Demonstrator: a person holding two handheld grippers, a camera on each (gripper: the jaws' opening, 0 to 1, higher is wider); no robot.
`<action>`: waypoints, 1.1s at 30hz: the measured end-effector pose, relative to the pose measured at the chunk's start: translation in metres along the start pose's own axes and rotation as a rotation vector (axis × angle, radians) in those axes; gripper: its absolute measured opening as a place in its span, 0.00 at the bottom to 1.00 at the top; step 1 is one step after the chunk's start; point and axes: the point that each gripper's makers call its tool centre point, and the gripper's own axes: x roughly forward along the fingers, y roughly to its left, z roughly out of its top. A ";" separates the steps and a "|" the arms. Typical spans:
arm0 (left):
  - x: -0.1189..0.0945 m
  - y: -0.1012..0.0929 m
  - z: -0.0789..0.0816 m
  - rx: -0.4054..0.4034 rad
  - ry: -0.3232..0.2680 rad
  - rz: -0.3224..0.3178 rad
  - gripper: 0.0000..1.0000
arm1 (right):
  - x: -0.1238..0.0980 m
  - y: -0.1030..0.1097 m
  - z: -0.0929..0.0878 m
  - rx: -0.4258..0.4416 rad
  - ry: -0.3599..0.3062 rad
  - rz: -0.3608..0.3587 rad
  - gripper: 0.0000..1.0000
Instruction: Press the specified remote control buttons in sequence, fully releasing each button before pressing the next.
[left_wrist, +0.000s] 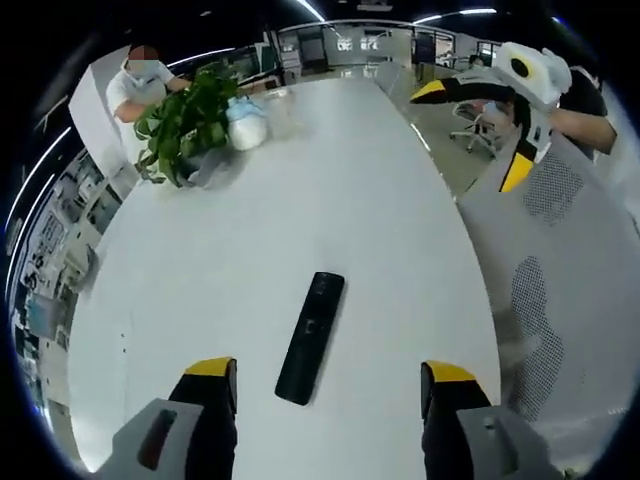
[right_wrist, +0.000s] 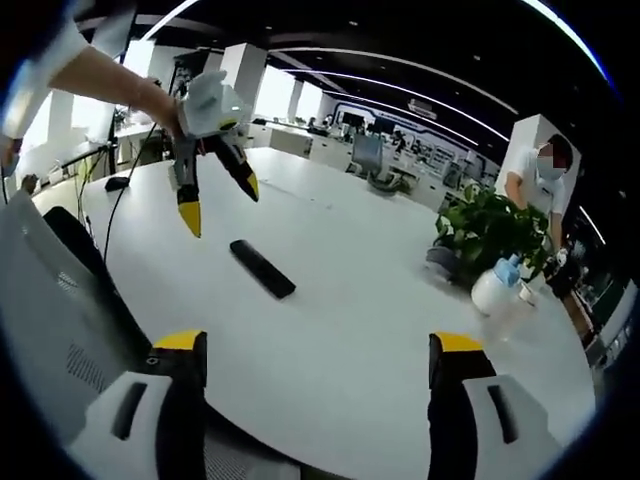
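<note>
Item: remote control (left_wrist: 310, 338), black, slim, rigid; lies flat mid-tabletop (left_wrist: 300, 200), just beyond the left claw (left_wrist: 330, 385), jaws spread, empty. Likely light and prone to sliding; best steadied at its long edges. Right claw (right_wrist: 318, 360) spread, empty, farther off.

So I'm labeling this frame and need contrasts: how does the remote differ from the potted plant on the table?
The remote is black, flat and slim, lying on the white table just ahead of the left tool, whose jaws stand wide apart. The potted plant is green, leafy and bulky, standing upright at the far end beside a pale bottle. Both rest on the same table, untouched by any tool.
</note>
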 end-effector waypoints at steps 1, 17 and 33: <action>0.003 0.002 -0.002 0.009 0.011 0.003 0.78 | 0.000 0.001 0.000 0.002 0.003 0.002 0.95; 0.026 0.016 -0.018 -0.050 0.039 -0.006 0.78 | 0.006 0.001 -0.015 0.004 0.085 -0.008 0.92; 0.042 0.016 -0.032 -0.040 0.087 -0.050 0.78 | 0.006 0.001 -0.015 0.002 0.087 -0.009 0.89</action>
